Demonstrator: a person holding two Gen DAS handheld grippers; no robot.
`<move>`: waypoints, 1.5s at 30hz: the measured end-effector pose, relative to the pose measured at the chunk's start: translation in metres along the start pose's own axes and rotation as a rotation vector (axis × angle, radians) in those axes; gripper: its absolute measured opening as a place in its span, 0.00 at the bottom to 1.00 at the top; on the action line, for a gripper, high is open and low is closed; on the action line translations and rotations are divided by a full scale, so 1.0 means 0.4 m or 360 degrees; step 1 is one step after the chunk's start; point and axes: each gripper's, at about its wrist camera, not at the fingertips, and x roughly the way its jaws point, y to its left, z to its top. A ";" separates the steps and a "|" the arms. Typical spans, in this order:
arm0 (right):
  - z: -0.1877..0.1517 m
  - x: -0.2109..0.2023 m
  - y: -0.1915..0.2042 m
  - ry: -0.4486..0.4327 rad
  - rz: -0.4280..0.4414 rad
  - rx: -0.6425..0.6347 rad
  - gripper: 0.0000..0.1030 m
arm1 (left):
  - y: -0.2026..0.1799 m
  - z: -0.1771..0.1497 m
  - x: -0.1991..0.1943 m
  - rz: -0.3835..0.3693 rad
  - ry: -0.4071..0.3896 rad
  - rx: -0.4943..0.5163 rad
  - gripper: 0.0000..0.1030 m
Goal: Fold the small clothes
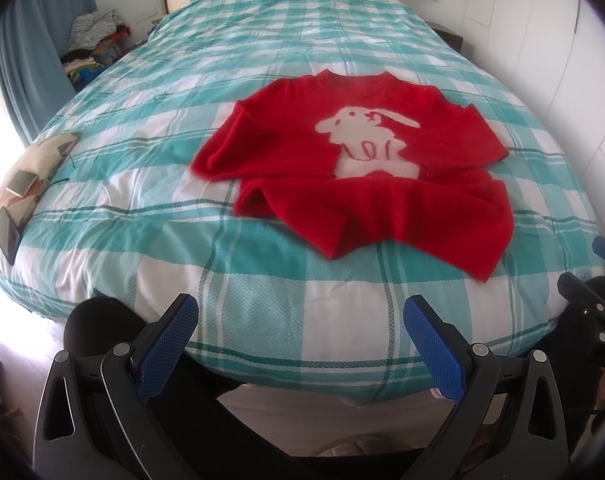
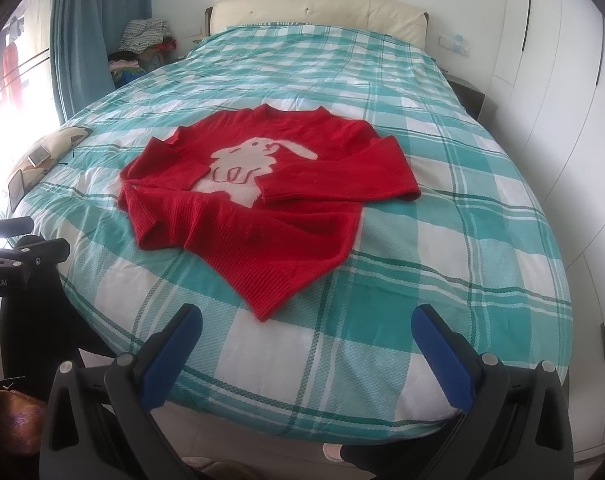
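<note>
Sweater (image 1: 354, 168) (image 2: 262, 196): red, white rabbit motif, flat on checked bed (image 1: 262, 300) (image 2: 442, 280), both sleeves folded across front. Left hand-held gripper (image 1: 300, 328), right hand-held gripper (image 2: 306, 336): jaws spread, empty, near bed's edge, apart from sweater.

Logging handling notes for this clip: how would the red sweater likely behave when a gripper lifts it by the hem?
The red sweater looks like soft knit, already rumpled at its ribbed hem, so it would probably drape and sag. Its sleeves are folded across the front and may fall open. It probably won't slide much on the checked bedspread.
</note>
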 end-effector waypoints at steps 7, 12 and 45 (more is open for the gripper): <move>0.000 0.004 0.000 0.0007 0.0005 0.0002 1.00 | -0.001 -0.001 0.002 -0.0011 0.0004 0.0000 1.00; -0.001 0.012 -0.001 0.0021 0.0007 0.0009 1.00 | 0.005 -0.001 0.009 0.0004 0.0018 -0.0022 1.00; -0.015 0.030 -0.017 0.0054 0.0012 0.0044 1.00 | 0.017 -0.013 0.033 0.0006 0.0067 -0.0024 1.00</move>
